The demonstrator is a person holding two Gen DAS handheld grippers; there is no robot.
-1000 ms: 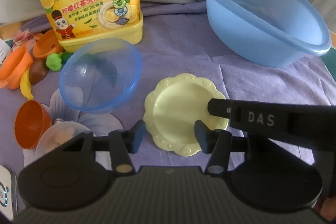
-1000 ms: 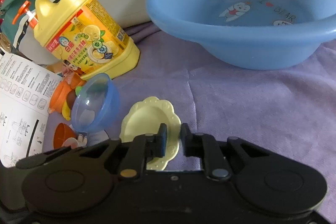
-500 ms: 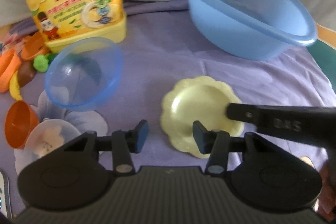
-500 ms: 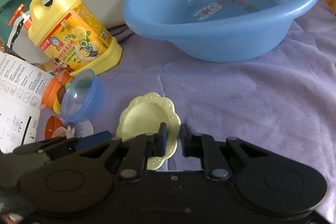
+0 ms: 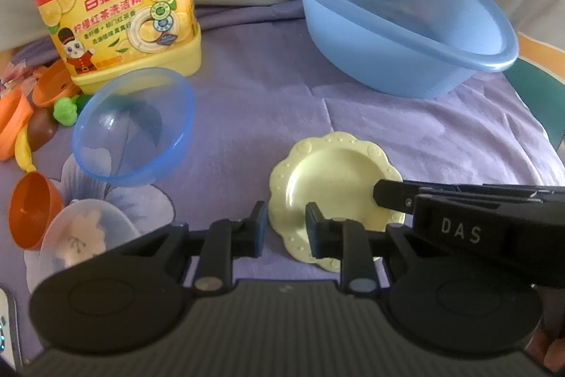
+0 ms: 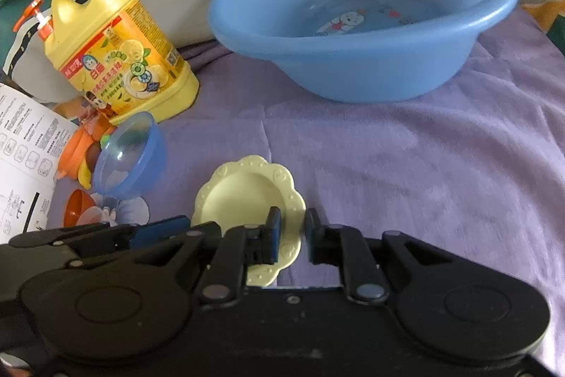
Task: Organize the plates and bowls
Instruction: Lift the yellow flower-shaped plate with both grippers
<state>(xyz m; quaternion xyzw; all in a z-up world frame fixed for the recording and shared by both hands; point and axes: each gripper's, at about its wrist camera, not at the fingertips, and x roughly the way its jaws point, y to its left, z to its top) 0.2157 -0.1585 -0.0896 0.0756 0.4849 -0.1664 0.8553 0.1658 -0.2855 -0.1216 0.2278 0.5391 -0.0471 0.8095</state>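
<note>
A pale yellow scalloped plate (image 5: 328, 186) (image 6: 243, 196) lies on the purple cloth (image 5: 268, 101). My right gripper (image 6: 293, 232) is shut on its right rim. In the left wrist view its fingertips (image 5: 383, 193) reach in from the right. My left gripper (image 5: 286, 227) has the plate's left rim between its jaws, which are closing. The left pad stands just off the rim. A clear blue bowl (image 5: 130, 126) (image 6: 127, 161) lies tilted to the left of the plate. A big blue basin (image 5: 399, 20) (image 6: 353, 59) stands at the back right.
A yellow detergent jug (image 5: 113, 6) (image 6: 116, 48) stands at the back left. Orange cups (image 5: 31, 211), a clear small bowl (image 5: 84, 235) and toy food (image 5: 63, 110) crowd the left edge. A printed sheet (image 6: 24, 147) lies far left. A grey cushion runs behind.
The left gripper's jaws have narrowed a lot around the plate's left rim. The right gripper, still on the plate, has drawn back slightly, so more of the basin shows.
</note>
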